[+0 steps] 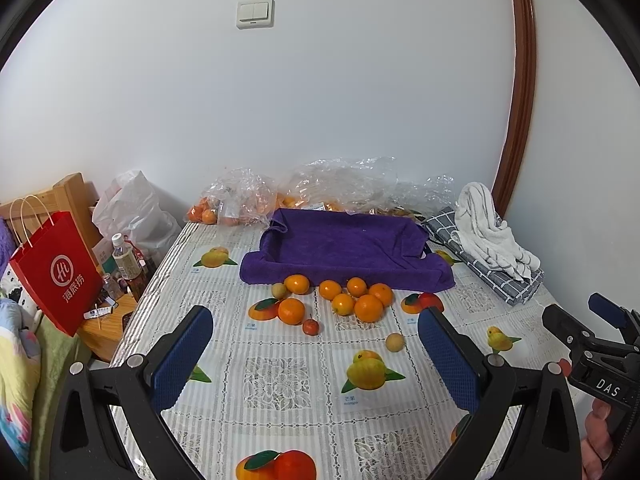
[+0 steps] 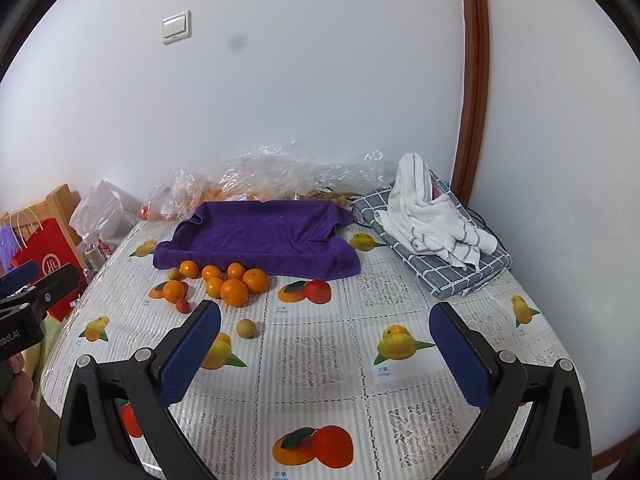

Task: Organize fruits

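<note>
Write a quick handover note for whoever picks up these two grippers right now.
Left gripper: open, empty, above the table.
Right gripper: open, empty.
Oranges clustered on the tablecloth before the purple towel-lined tray; a small red fruit and two pale round fruits lie nearby.
Done: nothing; no fruit in the tray.
Left: all loose fruit, probably into the tray.

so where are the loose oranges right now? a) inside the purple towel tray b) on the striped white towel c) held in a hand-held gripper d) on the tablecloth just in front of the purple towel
d: the oranges sit clustered on the tablecloth at the near edge of the purple towel, whose hollow holds no fruit; both hand-held grippers, left and right, are open and hold nothing.
</note>
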